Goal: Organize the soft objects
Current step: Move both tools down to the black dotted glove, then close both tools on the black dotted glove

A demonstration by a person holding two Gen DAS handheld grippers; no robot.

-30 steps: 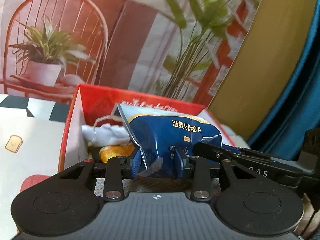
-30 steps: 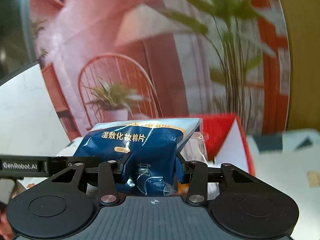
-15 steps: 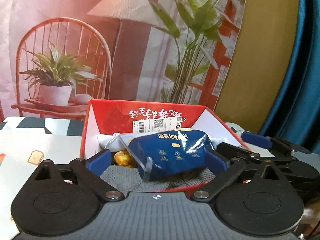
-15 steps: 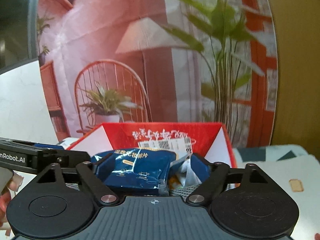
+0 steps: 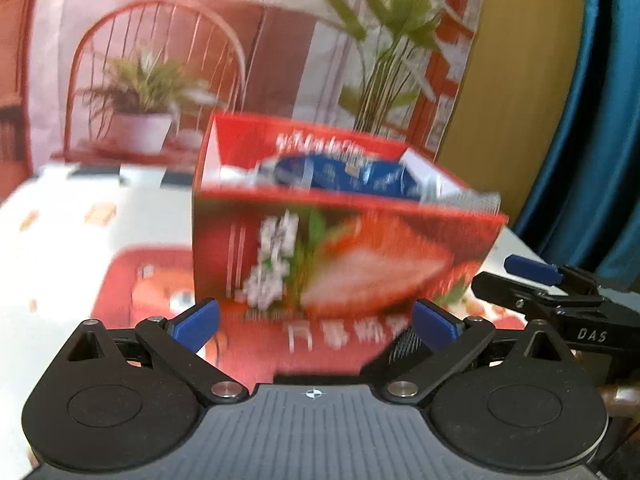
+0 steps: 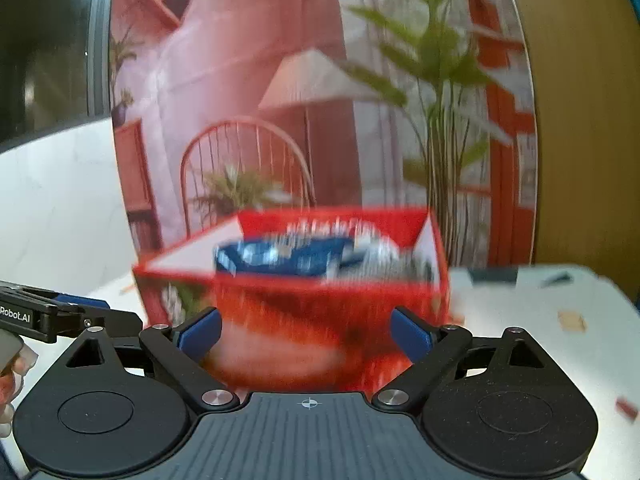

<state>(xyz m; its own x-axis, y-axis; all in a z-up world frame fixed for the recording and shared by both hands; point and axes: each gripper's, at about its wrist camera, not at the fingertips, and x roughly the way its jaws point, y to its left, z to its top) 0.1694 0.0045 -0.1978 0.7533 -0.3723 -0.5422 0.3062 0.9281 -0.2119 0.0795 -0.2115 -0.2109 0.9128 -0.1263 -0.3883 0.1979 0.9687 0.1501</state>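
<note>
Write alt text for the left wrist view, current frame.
Motion-blurred fisheye view: an open red cardboard box with a strawberry print stands on a patterned tablecloth, a blue plastic packet lying inside it. The left gripper sits open and empty in the foreground, and the right gripper shows at the right edge.

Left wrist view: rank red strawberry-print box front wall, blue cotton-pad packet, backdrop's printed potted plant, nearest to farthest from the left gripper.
1. Red strawberry-print box front wall: dead ahead of the open left gripper, nearest.
2. Blue cotton-pad packet: inside the box, behind that wall.
3. Printed potted plant: on the backdrop, upper left, farthest.
</note>
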